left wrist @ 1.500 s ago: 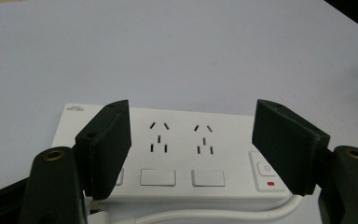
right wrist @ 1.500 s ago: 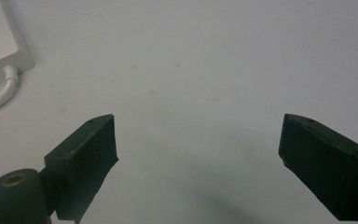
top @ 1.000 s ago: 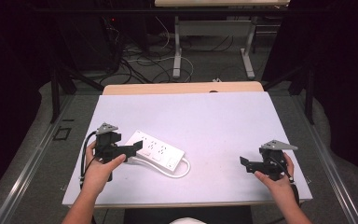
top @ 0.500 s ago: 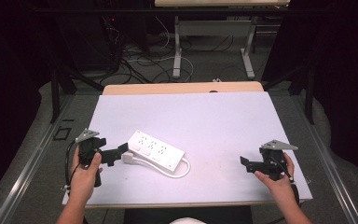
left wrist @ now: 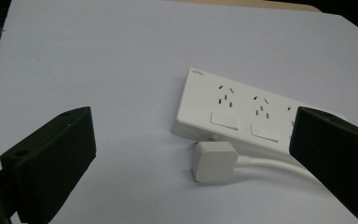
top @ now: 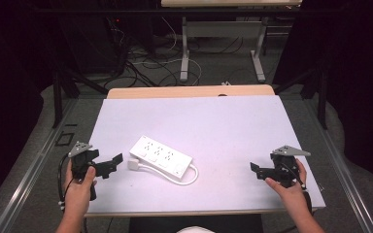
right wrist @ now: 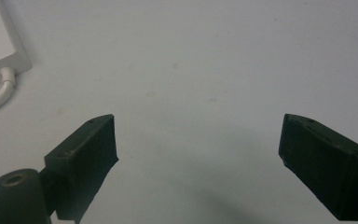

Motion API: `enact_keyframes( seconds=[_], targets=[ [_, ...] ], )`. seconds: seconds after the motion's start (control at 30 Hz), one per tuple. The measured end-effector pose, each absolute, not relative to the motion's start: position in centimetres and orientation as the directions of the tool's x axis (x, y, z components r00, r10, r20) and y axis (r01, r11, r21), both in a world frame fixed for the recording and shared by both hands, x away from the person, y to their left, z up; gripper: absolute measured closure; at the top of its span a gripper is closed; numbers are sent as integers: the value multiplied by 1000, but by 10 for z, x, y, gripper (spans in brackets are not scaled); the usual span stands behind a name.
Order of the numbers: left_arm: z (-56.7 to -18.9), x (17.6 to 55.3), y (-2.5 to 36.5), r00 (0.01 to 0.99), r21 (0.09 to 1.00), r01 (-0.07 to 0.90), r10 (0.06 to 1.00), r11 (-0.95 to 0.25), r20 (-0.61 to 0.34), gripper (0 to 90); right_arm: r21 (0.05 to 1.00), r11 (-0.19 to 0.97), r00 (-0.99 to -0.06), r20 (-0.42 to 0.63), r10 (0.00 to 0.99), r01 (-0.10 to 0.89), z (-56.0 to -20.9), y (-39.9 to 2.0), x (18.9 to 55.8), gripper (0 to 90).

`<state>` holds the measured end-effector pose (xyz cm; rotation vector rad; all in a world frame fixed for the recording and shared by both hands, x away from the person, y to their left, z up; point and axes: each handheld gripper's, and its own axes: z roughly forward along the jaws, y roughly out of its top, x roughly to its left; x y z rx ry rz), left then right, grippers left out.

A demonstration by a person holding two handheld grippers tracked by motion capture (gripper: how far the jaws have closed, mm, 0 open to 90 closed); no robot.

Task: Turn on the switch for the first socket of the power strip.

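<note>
Left tool [top: 110, 164] sits at the counter's [top: 233, 126] near left edge in the high view, jaws spread wide and gripping nothing, aimed at the white power strip [top: 161, 156] just to its right. That strip lies flat, left of centre, its long axis running from far-left to near-right, and its white plug [top: 134, 164] rests at the near-left end, close to the jaw tips but apart from them; the cable [top: 187, 176] loops round the near-right end. Right tool [top: 256, 171] waits well apart at the near right edge. Left gripper view now: plug [left wrist: 213, 161] between the wide-open jaws, strip [left wrist: 242, 116] just behind, sockets up. Right gripper view: jaws wide, empty, bare counter [right wrist: 205, 70] between them, strip's corner [right wrist: 0, 46] at far left.
</note>
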<state>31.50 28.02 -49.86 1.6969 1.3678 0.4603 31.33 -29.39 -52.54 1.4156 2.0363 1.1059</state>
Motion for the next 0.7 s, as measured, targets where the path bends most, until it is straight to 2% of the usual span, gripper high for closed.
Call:
enact_keyframes(
  seconds=[0.7],
  targets=[
    [-528,309,308,258,808,588,939,33,-226,6,802,164,-391,93,916,574,-528,-295,315,109]
  ],
)
